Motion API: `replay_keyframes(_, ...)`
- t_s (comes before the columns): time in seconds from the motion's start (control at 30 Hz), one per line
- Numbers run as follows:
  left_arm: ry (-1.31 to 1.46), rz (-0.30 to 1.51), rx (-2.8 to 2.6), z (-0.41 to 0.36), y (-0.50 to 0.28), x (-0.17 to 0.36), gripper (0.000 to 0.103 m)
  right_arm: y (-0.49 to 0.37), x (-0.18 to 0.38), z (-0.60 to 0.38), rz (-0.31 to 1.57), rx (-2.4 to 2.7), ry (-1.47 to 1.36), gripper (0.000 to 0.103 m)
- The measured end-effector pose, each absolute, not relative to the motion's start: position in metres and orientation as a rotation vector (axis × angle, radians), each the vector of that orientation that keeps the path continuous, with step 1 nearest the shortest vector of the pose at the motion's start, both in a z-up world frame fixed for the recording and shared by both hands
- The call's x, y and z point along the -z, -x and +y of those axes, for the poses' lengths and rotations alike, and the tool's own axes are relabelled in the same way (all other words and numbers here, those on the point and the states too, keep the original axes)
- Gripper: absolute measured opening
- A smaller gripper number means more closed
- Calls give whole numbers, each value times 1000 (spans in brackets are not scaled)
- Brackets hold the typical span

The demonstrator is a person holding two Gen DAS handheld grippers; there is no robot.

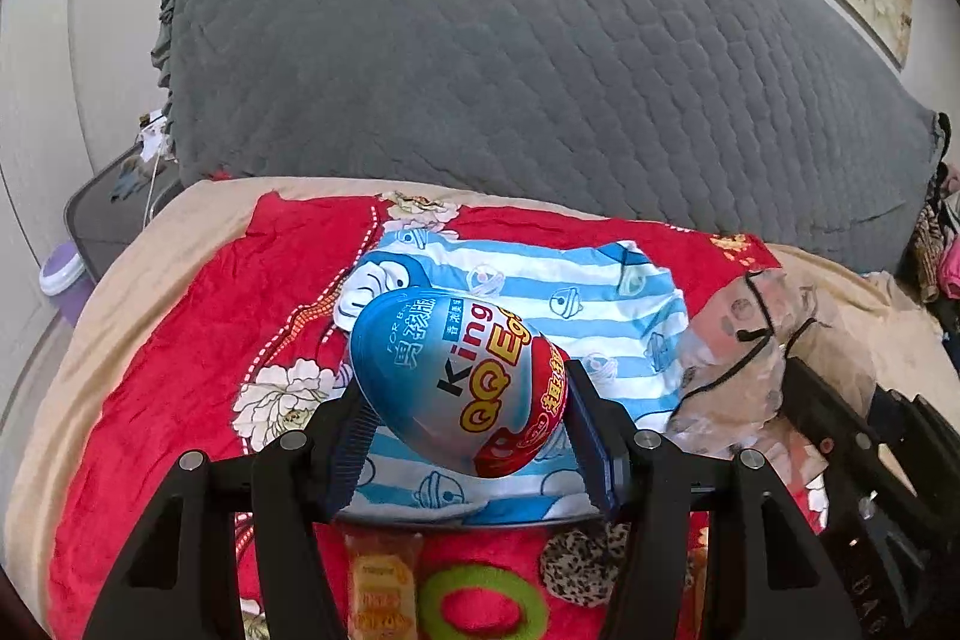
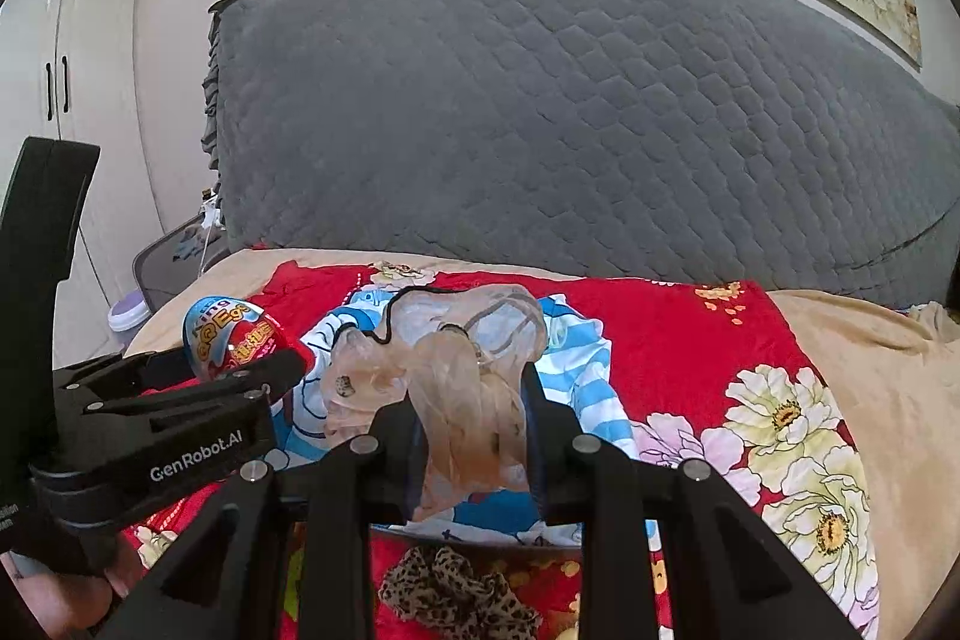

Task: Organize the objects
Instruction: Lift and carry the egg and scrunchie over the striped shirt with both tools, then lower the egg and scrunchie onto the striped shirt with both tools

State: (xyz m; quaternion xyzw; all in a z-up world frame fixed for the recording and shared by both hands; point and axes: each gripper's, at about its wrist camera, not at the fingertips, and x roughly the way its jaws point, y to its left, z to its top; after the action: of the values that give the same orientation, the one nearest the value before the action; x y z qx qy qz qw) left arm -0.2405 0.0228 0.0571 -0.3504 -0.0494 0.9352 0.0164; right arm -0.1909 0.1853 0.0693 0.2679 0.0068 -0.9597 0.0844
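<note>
The left gripper (image 1: 468, 436) is clamped on the toy egg (image 1: 459, 379), whose long axis runs from ten o'clock to four o'clock between the pads, above the striped cloth (image 1: 600, 304) on the bed. At its three o'clock, the right gripper (image 2: 471, 442) pinches the clear drawstring bag (image 2: 456, 370), seemingly the receptacle.

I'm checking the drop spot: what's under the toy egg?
Under the toy egg, shut in the left gripper, lies blue-striped cartoon cloth on a red floral blanket; anything beneath is hidden.
</note>
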Motion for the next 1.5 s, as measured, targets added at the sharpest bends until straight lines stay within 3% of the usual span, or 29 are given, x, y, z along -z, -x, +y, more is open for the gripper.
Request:
replay_keyframes(0.93, 1172, -68, -2895, 34, 318, 5, 61, 278, -16, 186, 89, 2855, -928, 27)
replay_keyframes(1.5, 1326, -73, -2860, 34, 370, 46, 61, 333, 26, 184, 6, 2769, -1109, 27)
